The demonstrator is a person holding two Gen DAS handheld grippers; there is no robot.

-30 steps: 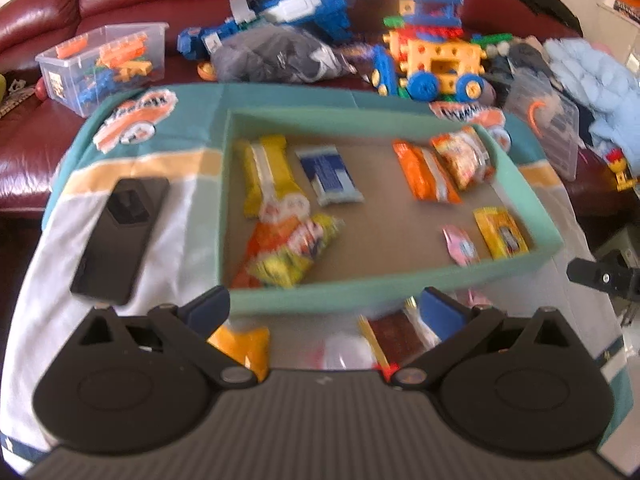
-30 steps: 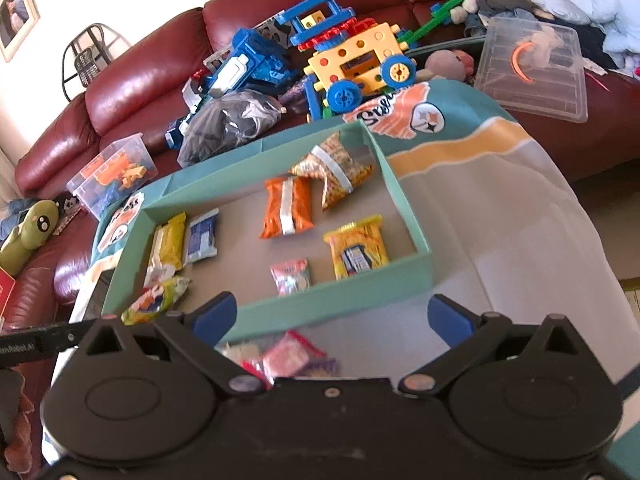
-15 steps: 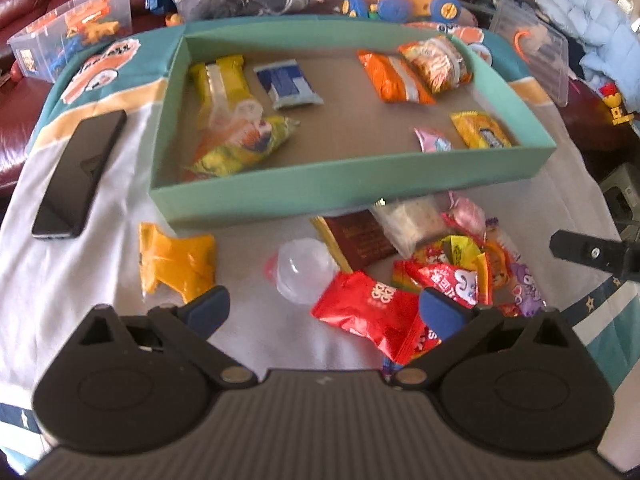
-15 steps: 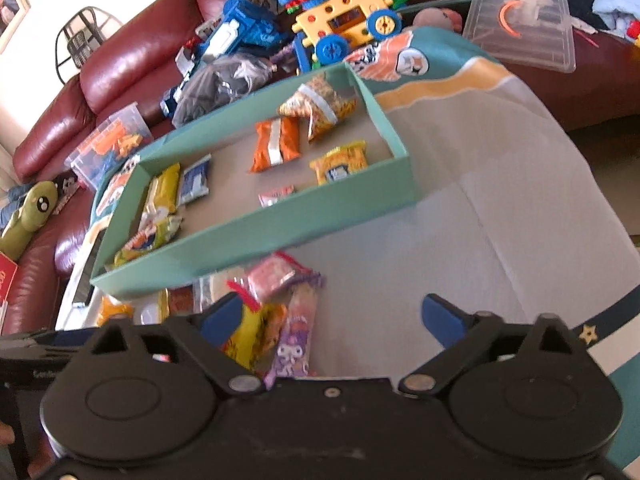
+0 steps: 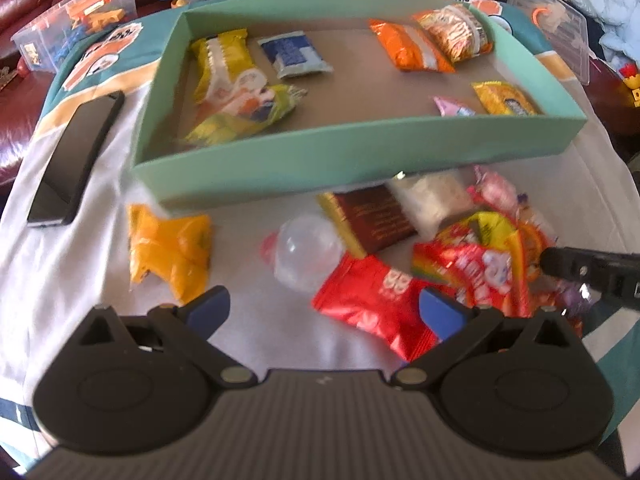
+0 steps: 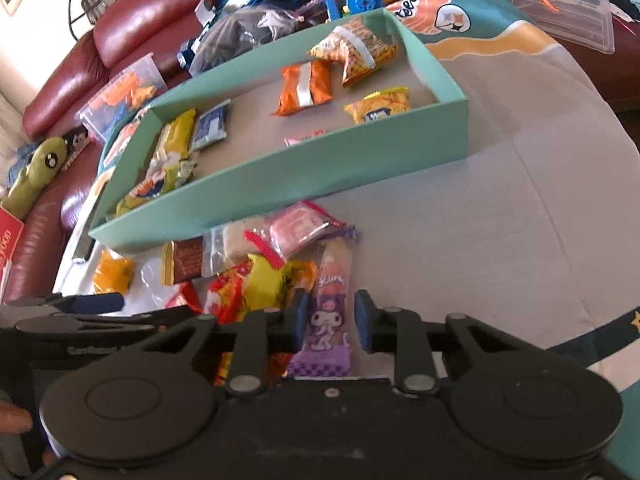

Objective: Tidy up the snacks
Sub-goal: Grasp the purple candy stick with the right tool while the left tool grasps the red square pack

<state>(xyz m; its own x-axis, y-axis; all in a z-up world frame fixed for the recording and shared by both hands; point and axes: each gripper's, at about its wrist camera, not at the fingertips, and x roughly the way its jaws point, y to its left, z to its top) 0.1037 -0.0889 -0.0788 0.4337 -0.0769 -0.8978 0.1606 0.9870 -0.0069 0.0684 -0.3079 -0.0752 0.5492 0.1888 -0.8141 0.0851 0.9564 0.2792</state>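
Seemingly, right tool (image 6: 327, 322) closes around half-hidden purple packet (image 6: 329, 316).

Teal-green box (image 5: 360, 152) with a dull brown floor, and inside it an orange packet (image 5: 408, 50) with a white band, a blue-and-white packet (image 5: 294, 54), a yellow bar (image 5: 222, 60). Out front on the pale grey cloth (image 6: 480, 240) there's a bright red packet (image 5: 372, 300) with white lettering, a plain orange-yellow wrapper (image 5: 172, 248), a dark brown bar (image 5: 372, 218) edged in gold. Purple packet (image 6: 330, 320) with a white cartoon figure and checkered base. Black phone (image 5: 76, 160). Dark red leather sofa (image 6: 132, 28) behind.
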